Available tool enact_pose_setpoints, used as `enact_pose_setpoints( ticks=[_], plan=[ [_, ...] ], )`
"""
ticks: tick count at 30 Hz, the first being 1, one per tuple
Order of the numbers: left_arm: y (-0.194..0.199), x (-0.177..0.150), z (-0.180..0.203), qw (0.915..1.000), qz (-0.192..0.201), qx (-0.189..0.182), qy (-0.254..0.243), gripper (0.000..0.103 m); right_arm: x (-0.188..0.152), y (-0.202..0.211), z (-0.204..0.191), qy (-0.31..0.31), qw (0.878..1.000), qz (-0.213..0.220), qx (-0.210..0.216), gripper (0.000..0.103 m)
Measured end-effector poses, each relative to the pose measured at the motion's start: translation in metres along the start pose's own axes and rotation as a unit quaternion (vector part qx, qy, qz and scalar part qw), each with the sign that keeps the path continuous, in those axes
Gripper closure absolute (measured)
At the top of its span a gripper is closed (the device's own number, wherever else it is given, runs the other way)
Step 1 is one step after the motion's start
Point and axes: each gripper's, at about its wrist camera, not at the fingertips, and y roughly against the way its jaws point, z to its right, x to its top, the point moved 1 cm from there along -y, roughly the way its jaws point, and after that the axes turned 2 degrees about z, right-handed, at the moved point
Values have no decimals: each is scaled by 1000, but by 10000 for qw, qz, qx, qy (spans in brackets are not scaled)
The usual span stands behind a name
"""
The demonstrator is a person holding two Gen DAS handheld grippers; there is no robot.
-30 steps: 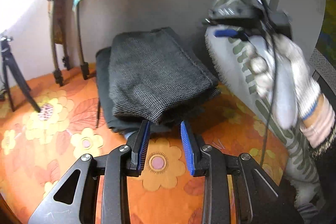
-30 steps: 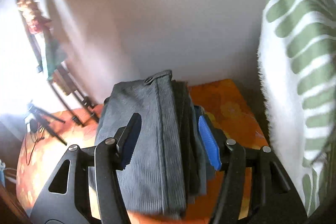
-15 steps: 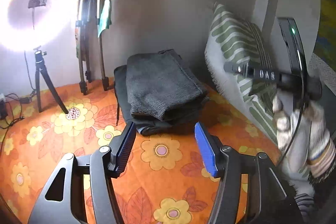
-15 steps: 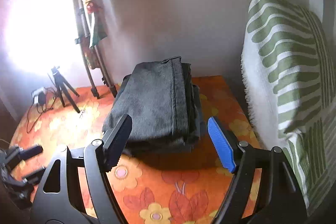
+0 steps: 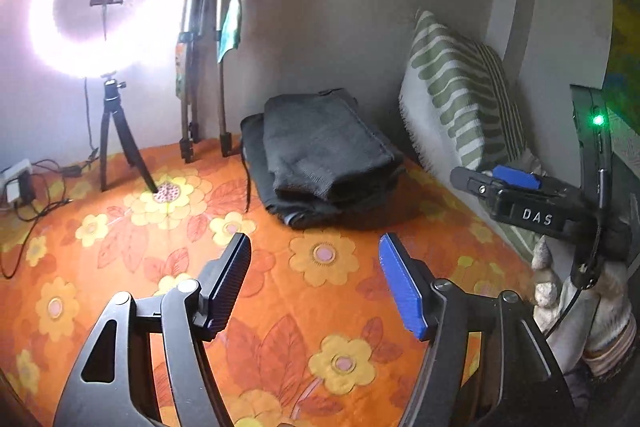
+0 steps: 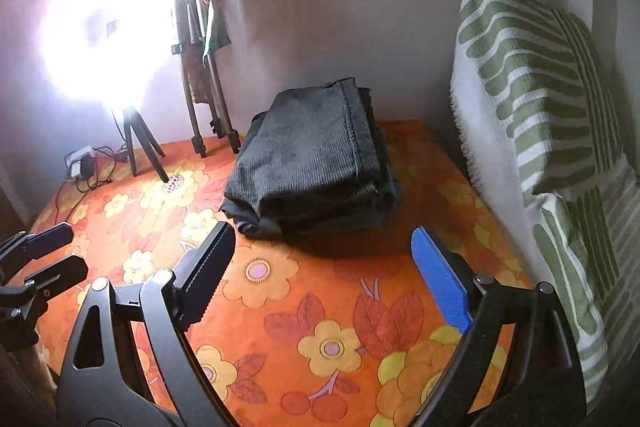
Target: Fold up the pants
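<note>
The dark grey pants [image 5: 324,155] lie folded in a stack on the orange flowered bedspread [image 5: 320,259], near the back wall. They also show in the right wrist view [image 6: 316,155]. My left gripper [image 5: 316,267] is open and empty, held well back from the stack. My right gripper [image 6: 320,255] is open and empty, also back from the stack. The right gripper shows at the right of the left wrist view [image 5: 516,187], and the left gripper shows at the left edge of the right wrist view [image 6: 44,251].
A green striped pillow [image 5: 464,95] leans against the wall right of the stack. A lit ring light on a small tripod [image 5: 112,131] stands at the back left. Folded tripods [image 5: 200,75] lean on the wall. A charger and cables [image 5: 24,183] lie at far left.
Both grippers have pulled back and away from the folded pants and opened wider. The stack stays in place on the bedspread.
</note>
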Motion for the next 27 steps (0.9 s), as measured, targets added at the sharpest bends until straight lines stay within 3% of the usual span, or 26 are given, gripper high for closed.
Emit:
enact_pose_setpoints(
  ticks=[4, 7, 13, 15, 27],
  plan=[
    [8, -10, -6, 9999, 34, 97, 5, 36, -12, 10, -7, -125, 9999, 94, -63, 1],
    [11, -17, -13, 9998, 91, 151, 84, 30, -18, 14, -15, -42, 9999, 138, -85, 1],
    [12, -25, -22, 9995, 89, 311, 64, 28, -28, 13, -23, -124, 9997, 219, -82, 0],
    [14, -27, -25, 9991, 123, 385, 94, 22, -30, 12, -23, -201, 9995, 237, -92, 0],
    [21, -38, -35, 9984, 29, 536, 176, 21, -34, 9, -30, -108, 9995, 274, -128, 0]
  ],
)
